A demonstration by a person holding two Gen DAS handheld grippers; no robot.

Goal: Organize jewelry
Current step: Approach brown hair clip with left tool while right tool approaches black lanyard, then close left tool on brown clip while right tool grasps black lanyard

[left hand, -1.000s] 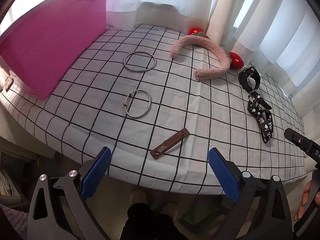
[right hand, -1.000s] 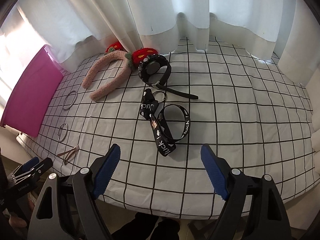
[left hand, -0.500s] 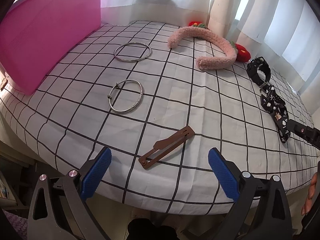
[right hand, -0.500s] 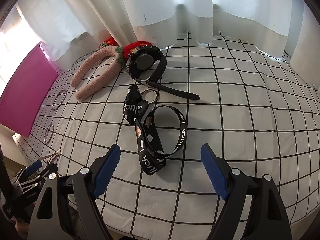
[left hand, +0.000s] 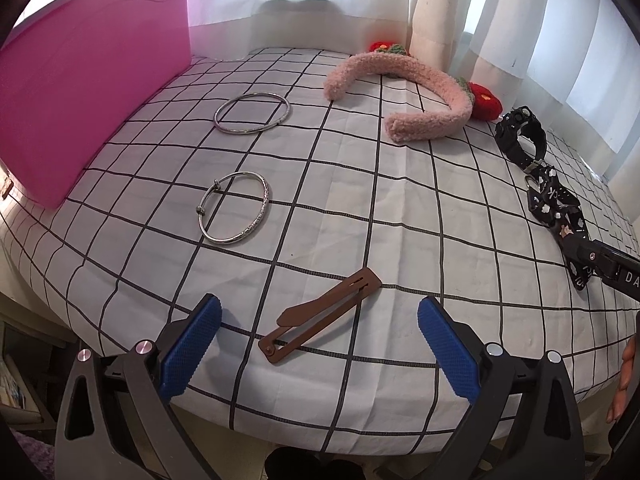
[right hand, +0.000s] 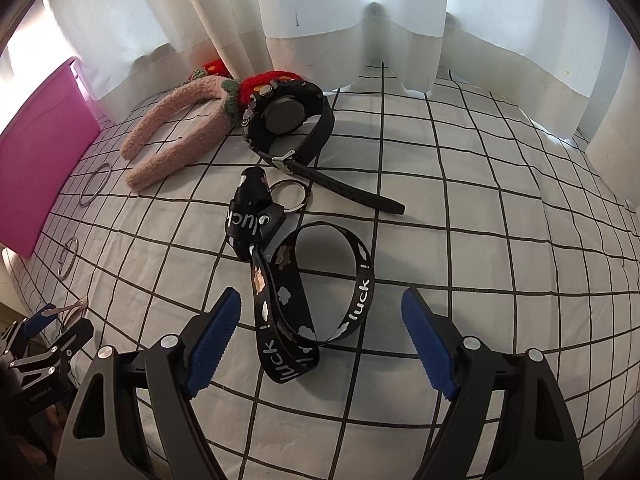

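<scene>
On the near edge of the worktop (left hand: 400, 208), which is covered with a white cloth crossed by a black grid, lies a flat brown hair clip (left hand: 320, 316), long and narrow, with a slotted far end and a small rivet at its near end. It sits between the blue ribbed pads of the left gripper (left hand: 318, 346), whose jaws stand wide apart and touch nothing.

Farther back and to the left lie two thin silver bangles: a near one with an engraved band and two small knobs (left hand: 234, 213), and a plain far one (left hand: 253, 113), apart from each other. At the far left stands a pink plastic bin (left hand: 88, 92). A fluffy pink headband (left hand: 404, 92) with red knitted strawberries arches near the white curtains (right hand: 320, 20).

Toward the right, a black wristwatch (right hand: 288, 120) with a round face rests on its side, strap trailing. Just near of it lies a black lanyard (right hand: 288, 292) printed with white clouds and the word "luck !", looped, with a metal ring at its far end. The right gripper (right hand: 322, 338) hangs over the lanyard's near loop, released, jaws wide and touching nothing.
</scene>
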